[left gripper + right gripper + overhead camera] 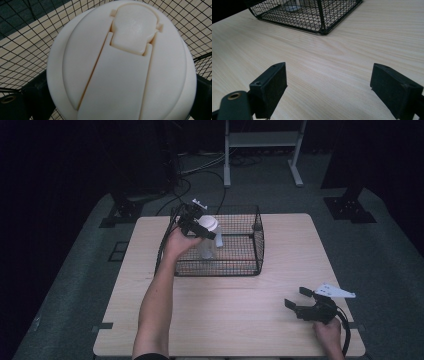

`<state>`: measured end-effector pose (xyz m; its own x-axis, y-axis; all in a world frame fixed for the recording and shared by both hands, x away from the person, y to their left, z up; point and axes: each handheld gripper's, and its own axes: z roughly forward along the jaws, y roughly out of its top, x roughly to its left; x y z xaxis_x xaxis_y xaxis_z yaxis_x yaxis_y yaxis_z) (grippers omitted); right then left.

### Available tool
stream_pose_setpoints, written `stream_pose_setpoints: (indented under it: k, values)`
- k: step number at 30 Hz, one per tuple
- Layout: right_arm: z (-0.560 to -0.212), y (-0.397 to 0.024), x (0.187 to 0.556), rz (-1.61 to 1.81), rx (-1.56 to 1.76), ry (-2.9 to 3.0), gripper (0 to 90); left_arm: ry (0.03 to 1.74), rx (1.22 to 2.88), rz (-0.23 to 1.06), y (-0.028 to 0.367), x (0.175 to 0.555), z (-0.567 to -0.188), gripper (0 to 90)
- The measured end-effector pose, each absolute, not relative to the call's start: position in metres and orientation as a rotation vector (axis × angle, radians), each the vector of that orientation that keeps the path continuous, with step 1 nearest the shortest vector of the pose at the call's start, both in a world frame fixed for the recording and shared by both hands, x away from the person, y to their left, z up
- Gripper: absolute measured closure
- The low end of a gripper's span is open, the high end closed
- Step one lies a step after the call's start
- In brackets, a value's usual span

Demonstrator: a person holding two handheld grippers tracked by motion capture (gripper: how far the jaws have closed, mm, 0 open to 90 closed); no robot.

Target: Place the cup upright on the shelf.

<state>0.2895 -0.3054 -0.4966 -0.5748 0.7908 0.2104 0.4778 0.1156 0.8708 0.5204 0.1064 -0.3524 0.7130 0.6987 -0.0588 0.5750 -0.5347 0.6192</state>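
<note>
Left claw [204, 226] pinches the white-lidded bottle [207, 240] by its cap inside the wire basket [257, 245], evidently for placing or lifting; right claw [299, 301] rests spread on the near-right desk [235, 305].

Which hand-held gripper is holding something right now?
The left hand-held gripper, over the wire basket, grips the white-lidded bottle; the right one is open.

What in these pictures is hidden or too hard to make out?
- Clear plastic bottle under its round white flip-top lid: body small and dim behind the black wire mesh basket in the high view; contents unreadable.
- Left gripper: in its own view the lid covers the jaw tips, so the grip contact is hidden.
- Right gripper: jaws cut off by the bottom edge.
- Room beyond the light wooden table: too dark.
</note>
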Motion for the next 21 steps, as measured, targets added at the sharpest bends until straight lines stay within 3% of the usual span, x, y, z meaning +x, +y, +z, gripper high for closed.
stream_pose_setpoints:
  k: [21]
  values:
    - [-0.4970, -0.3039, 0.2902, 1.425, 1.241, 2.104, 12.9, 0.960, 2.290, 0.267, 0.1085, 0.5136, -0.3526, 3.3]
